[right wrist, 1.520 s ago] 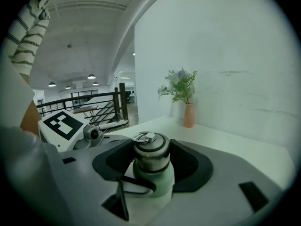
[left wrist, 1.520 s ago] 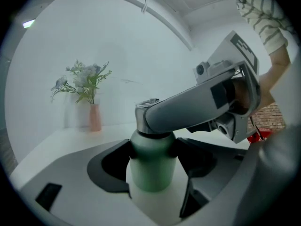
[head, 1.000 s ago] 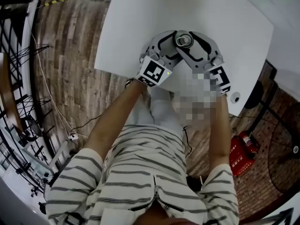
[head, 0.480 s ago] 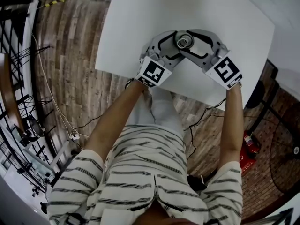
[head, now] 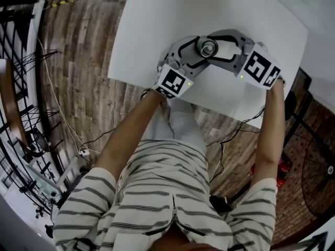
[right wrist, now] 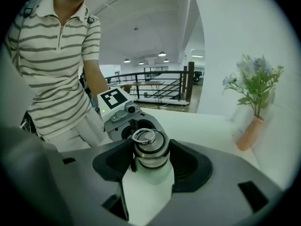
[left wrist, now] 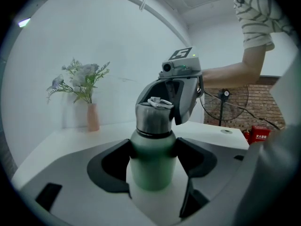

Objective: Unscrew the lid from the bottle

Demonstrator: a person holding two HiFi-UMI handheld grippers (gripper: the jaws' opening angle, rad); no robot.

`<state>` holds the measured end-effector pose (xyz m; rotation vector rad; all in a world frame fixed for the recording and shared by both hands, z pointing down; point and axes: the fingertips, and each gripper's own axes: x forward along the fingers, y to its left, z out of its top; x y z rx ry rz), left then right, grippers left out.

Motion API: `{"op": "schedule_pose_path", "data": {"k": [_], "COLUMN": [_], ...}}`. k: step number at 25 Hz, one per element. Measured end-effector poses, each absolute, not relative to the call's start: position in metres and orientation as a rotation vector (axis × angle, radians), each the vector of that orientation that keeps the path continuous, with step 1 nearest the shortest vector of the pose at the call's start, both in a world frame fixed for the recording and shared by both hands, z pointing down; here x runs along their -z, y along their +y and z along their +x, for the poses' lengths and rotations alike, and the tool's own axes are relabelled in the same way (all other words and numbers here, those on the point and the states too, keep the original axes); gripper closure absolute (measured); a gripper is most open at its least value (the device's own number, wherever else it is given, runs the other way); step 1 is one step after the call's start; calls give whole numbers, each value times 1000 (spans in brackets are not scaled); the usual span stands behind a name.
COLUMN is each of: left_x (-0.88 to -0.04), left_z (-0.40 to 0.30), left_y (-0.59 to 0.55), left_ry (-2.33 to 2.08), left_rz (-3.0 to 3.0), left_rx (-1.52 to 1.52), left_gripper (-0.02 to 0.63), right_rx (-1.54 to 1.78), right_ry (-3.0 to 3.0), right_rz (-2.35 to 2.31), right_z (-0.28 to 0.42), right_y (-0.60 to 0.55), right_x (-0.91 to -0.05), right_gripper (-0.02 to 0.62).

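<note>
A green bottle (left wrist: 153,166) with a steel lid (left wrist: 154,118) stands upright on the white table (head: 172,14). My left gripper (left wrist: 153,160) is shut on the bottle's green body, one dark pad on each side. My right gripper (right wrist: 149,155) comes from the opposite side and is shut on the lid (right wrist: 149,150), whose ring handle (right wrist: 143,136) lies on top. In the head view the lid (head: 207,47) shows from above between both grippers, with the left gripper (head: 200,53) at lower left and the right gripper (head: 210,46) at right. The bottle's base is hidden.
A pink vase with flowers (left wrist: 91,117) stands further back on the table, also in the right gripper view as the vase (right wrist: 248,132). The table's near edge runs just behind the grippers. A fan (left wrist: 225,102) and a red extinguisher (left wrist: 260,133) stand on the floor beyond.
My right gripper has swung round the lid, its marker cube moving from below the lid up to the right. The left gripper and the bottle have stayed put.
</note>
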<state>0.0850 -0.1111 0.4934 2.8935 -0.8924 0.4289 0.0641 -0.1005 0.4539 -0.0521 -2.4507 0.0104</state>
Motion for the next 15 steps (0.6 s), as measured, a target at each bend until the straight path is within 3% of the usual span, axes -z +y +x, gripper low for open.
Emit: {"op": "schedule_pose_path", "data": {"k": [8,10,15], "left_x": [-493,-493,-495], "left_z": [85,86,87], "left_y": [-111,-112,-113], "left_ry": [-892,-893,-894], "left_rz": [2892,2890,2884], "left_rx": [-440,-440,-446], "left_gripper": [291,291,291], "right_rx": [-31,-90,-143], "right_ry": [-2404,-2439,-2526], "right_rz": [-42,37,397], "right_z": [60,61,64], "right_y": [-101,-101,-107], "right_x": [-451,-449,-441], "right_gripper": [332,258,249]}}
